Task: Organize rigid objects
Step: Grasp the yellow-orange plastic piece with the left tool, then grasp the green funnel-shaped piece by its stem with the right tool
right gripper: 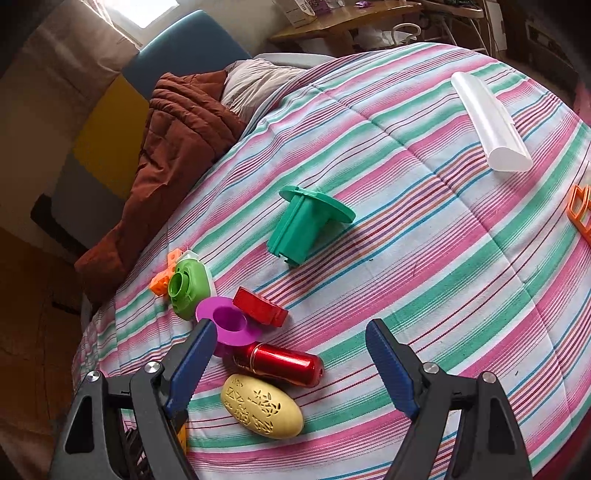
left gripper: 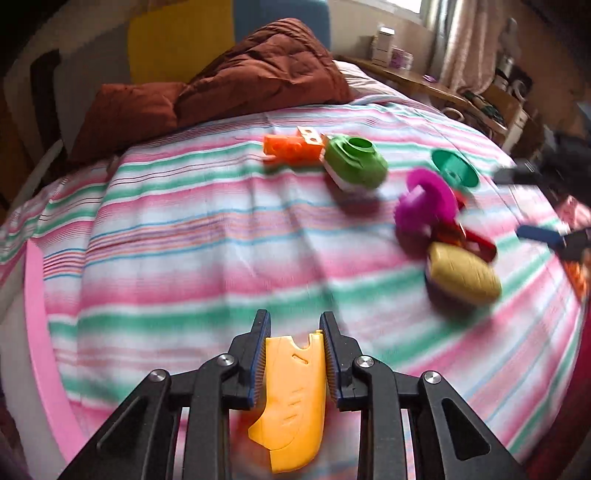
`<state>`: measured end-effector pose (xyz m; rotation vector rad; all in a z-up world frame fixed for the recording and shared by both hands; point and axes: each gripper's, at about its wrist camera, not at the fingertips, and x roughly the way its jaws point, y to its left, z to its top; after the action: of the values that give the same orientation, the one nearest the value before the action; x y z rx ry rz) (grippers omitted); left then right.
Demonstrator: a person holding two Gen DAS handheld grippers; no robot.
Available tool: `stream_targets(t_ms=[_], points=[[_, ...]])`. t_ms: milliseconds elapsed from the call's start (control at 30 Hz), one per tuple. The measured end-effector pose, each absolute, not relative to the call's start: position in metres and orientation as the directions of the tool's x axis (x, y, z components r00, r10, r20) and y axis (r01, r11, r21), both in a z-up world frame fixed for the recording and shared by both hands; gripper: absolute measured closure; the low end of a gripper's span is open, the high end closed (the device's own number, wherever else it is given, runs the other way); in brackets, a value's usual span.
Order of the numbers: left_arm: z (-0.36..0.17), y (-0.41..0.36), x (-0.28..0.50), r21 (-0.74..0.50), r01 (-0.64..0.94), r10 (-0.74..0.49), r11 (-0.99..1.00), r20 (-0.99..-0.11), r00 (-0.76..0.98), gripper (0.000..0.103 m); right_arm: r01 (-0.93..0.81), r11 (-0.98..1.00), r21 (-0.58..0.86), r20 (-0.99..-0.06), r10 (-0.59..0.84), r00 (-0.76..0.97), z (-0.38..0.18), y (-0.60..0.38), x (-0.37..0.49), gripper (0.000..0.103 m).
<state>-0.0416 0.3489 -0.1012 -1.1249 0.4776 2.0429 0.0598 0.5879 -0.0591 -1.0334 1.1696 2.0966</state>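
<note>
My left gripper (left gripper: 294, 325) is shut on a flat yellow plastic piece (left gripper: 291, 391) above the striped bedspread (left gripper: 184, 236). Ahead of it lie an orange block (left gripper: 291, 147), a green-and-white piece (left gripper: 354, 162), a teal flanged piece (left gripper: 454, 168), a magenta spool (left gripper: 424, 199), a red piece (left gripper: 476, 240) and a gold oval (left gripper: 463, 275). My right gripper (right gripper: 291, 328) stands open over the bedspread (right gripper: 443, 277), nothing between its fingers. Below it lie the gold oval (right gripper: 262, 406), a red metallic cylinder (right gripper: 280, 363), the magenta spool (right gripper: 227, 323), a red block (right gripper: 260, 306), the green piece (right gripper: 188, 288) and the teal flanged piece (right gripper: 306, 221).
A brown quilt (left gripper: 258, 70) is bunched at the head of the bed. A white half-round tube (right gripper: 487, 122) and an orange frame (right gripper: 580, 210) lie at the right side. A wooden desk (right gripper: 351, 22) stands beyond the bed. A pink edge (left gripper: 40, 332) runs along the left.
</note>
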Motion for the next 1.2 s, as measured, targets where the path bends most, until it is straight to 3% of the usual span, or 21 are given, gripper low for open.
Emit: stream_targets(t_ms=[267,500,667,700,733,767,1067,1200], points=[[-0.103,0.322,-0.026,-0.057,-0.769,0.474,-0.637,-0.815,-0.332,0.075,-0.746,-0.465,0.476,-0.839,0.014,-0.544,-0.070,0.592,0.048,0.020],[-0.104,0.318,-0.032,-0.118,-0.746,0.503,-0.655,-0.805,-0.314,0.075,-0.805,-0.386,0.451,-0.861,0.048,-0.506,-0.080,0.627,0.012,0.020],[-0.105,0.316,-0.029,-0.119,-0.748,0.507,-0.653,-0.802,-0.315,0.075,-0.847,-0.344,0.406,-0.881,0.098,-0.462,-0.093,0.650,-0.007,0.037],[-0.105,0.315,-0.029,-0.119,-0.749,0.510,-0.652,-0.800,-0.317,0.075,-0.854,-0.355,0.380,-0.887,0.120,-0.445,-0.094,0.652,-0.011,0.045],[-0.105,0.314,-0.029,-0.123,-0.748,0.514,-0.652,-0.797,-0.316,0.075,-0.860,-0.375,0.345,-0.896,0.141,-0.421,-0.093,0.653,-0.015,0.063],[-0.105,0.314,-0.029,-0.127,-0.748,0.518,-0.651,-0.795,-0.316,0.075,-0.868,-0.399,0.294,-0.909,0.162,-0.383,-0.093,0.653,-0.019,0.071],[-0.104,0.313,-0.028,-0.126,-0.738,0.513,-0.663,-0.794,-0.325,0.076,-0.715,-0.690,0.112,-0.941,0.157,-0.299,-0.096,0.634,-0.023,0.073],[-0.099,0.308,-0.029,-0.169,-0.711,0.506,-0.683,-0.811,-0.294,0.076,-0.659,-0.751,0.033,-0.914,0.244,-0.323,-0.098,0.615,-0.015,0.073]])
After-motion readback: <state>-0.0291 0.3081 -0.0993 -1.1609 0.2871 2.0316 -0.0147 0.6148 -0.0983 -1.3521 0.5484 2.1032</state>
